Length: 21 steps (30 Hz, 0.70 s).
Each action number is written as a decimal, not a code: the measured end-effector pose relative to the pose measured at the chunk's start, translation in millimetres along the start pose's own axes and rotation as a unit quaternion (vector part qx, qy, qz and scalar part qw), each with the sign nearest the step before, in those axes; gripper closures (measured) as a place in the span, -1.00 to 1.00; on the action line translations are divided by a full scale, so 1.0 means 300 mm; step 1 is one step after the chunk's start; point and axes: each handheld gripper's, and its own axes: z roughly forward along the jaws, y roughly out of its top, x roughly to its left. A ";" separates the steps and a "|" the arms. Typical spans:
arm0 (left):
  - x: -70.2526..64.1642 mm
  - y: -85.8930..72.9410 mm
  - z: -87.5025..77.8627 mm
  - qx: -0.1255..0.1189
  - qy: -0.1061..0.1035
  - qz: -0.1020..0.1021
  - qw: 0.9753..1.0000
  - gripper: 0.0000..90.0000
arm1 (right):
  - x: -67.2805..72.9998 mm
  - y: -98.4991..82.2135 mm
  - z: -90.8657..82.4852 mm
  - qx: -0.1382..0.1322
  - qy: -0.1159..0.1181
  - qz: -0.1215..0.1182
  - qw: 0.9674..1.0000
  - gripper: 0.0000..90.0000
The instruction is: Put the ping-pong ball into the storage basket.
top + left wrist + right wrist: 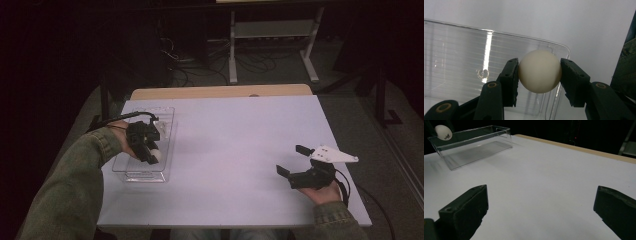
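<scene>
At nine o'clock on the white table, our left gripper clamps the small white plastic ball between both pads, just above the open clear plastic bin. The pick looks done; lowering and releasing it inside remain. At four o'clock, our right gripper rests with its jaws spread wide, holding nothing.
</scene>
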 end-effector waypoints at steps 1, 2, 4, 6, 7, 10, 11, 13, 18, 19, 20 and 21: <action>0.001 0.001 0.004 0.001 -0.001 0.001 1.000 0.12 | -0.001 0.000 0.000 0.000 0.000 0.000 1.000 -1.00; 0.001 0.001 0.004 0.001 -0.001 0.001 1.000 0.12 | -0.001 0.000 0.000 0.000 0.000 0.000 1.000 -1.00; 0.004 0.004 0.020 0.002 -0.003 0.000 1.000 0.12 | 0.000 0.000 0.000 0.000 0.000 0.000 1.000 -1.00; 0.005 0.006 0.029 0.003 -0.005 0.000 1.000 0.12 | 0.001 -0.001 -0.001 0.001 0.000 0.000 1.000 -1.00; 0.006 0.007 0.033 0.004 -0.005 0.002 1.000 0.12 | 0.001 -0.001 -0.001 0.001 0.000 0.000 1.000 -1.00; 0.005 0.009 0.043 0.006 -0.005 0.003 1.000 0.12 | 0.000 -0.001 -0.002 0.001 -0.001 0.000 1.000 -1.00; 0.004 0.008 0.048 0.008 -0.005 0.002 1.000 0.12 | 0.000 -0.001 -0.002 0.001 -0.001 0.001 1.000 -1.00; 0.005 0.005 0.058 0.011 -0.005 0.001 1.000 0.12 | 0.000 -0.002 -0.001 0.001 -0.001 0.001 1.000 -1.00; 0.005 -0.008 0.079 0.008 -0.011 -0.003 1.000 0.12 | 0.002 -0.002 -0.001 0.002 0.000 -0.001 1.000 -1.00; 0.004 -0.010 0.083 0.007 -0.011 -0.005 1.000 0.12 | 0.002 -0.002 0.000 0.002 0.000 0.000 1.000 -1.00; 0.005 -0.012 0.085 0.007 -0.012 -0.005 1.000 0.12 | 0.001 -0.002 0.000 0.003 0.000 -0.001 1.000 -1.00; 0.006 -0.013 0.088 0.006 -0.011 -0.004 1.000 0.12 | 0.002 -0.002 0.000 0.003 0.000 -0.001 1.000 -1.00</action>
